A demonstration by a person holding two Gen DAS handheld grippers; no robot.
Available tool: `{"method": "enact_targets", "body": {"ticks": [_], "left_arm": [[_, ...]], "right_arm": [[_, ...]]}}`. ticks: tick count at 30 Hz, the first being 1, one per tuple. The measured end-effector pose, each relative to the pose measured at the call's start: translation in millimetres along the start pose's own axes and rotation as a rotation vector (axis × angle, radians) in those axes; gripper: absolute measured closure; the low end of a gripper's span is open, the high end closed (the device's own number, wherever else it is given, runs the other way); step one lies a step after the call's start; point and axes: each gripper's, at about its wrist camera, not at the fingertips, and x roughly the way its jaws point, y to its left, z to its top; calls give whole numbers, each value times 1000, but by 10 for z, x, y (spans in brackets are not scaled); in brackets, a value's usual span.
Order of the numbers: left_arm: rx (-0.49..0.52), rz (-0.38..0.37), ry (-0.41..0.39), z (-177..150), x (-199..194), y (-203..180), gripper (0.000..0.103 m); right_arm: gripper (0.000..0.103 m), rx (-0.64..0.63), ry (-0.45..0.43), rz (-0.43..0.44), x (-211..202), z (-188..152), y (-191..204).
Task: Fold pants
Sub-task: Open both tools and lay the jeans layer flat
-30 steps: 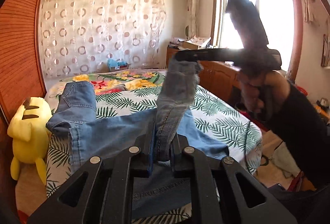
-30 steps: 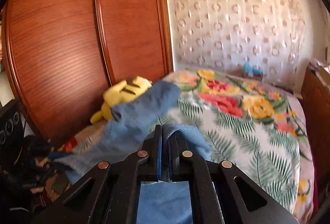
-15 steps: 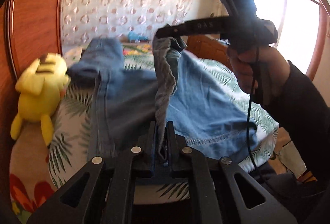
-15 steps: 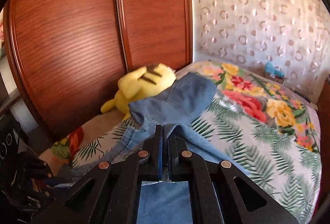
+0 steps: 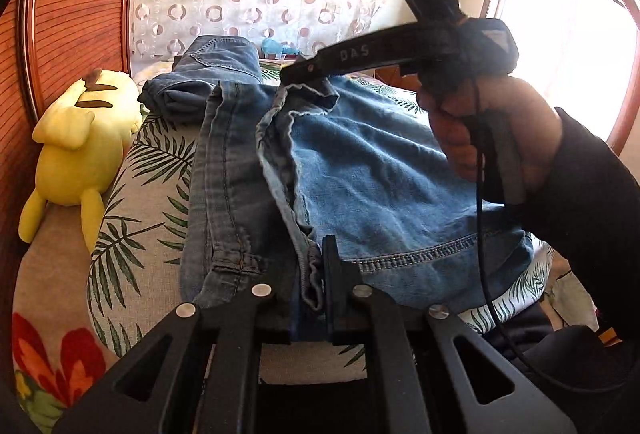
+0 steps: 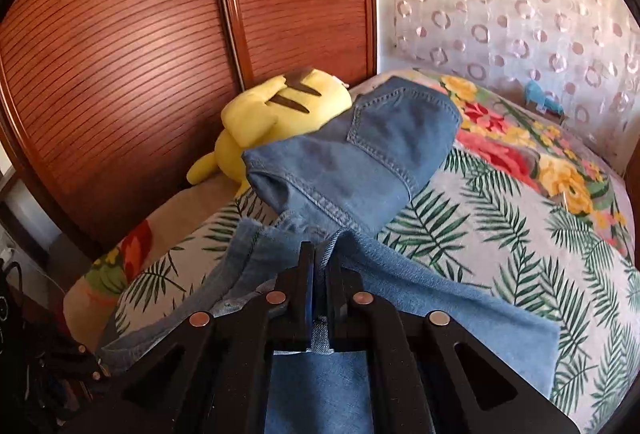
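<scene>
Plush toy (image 5: 76, 150) beside jeans (image 5: 360, 170)

Blown-out window (image 5: 568, 46) glare, fisheye warping

One marking is legible: the pale capital letters "DAS" are read on the side of the black two-finger right gripper (image 5: 304, 74), seen at upper centre in the left wrist view. The letters are slightly blurred. No other text, label, brand, number or sign is legible in either view.
</scene>
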Motion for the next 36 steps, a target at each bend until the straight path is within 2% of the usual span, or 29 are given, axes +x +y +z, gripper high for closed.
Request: {"method": "enact_targets", "body": {"ticks": [3, 5, 8, 11, 15, 22, 23, 24, 25, 29, 32, 36], "left_arm": [[0, 4, 2, -2, -4, -15, 94], [1, 8, 7, 8, 13, -5, 94], [-1, 10, 13, 21, 29, 11, 93], [-2, 32, 12, 43, 30, 21, 79], [-22, 40, -8, 76, 8, 74, 54], [-34, 45, -8, 97, 60, 89, 51], [-35, 44, -6, 98, 78, 86, 46], [-39, 40, -5, 100, 89, 83, 32], [-43, 34, -10, 99, 94, 78, 24], [-31, 46, -11, 116, 132, 26, 24], [-26, 59, -10, 128, 153, -5, 24], [-22, 71, -6, 139, 190, -39, 24]], "right_arm": [[86, -17, 14, -14, 2, -24, 8], [72, -16, 21, 12, -40, -23, -13], [60, -25, 7, 4, -138, -76, -38], [53, -28, -13, -18, -295, -159, -109], [52, 7, -46, -55, -564, -348, -299], [51, 81, -48, -156, -923, -945, -692], [51, 104, -41, -157, -957, -1055, -749], [51, 125, -34, -158, -988, -1157, -797], [51, 140, -28, -160, -1017, -1243, -824], [51, 182, -10, -185, -1159, -1569, -861], [51, 209, -5, -169, -1238, -1730, -824], [51, 231, -3, -161, -1292, -1820, -834]]}}
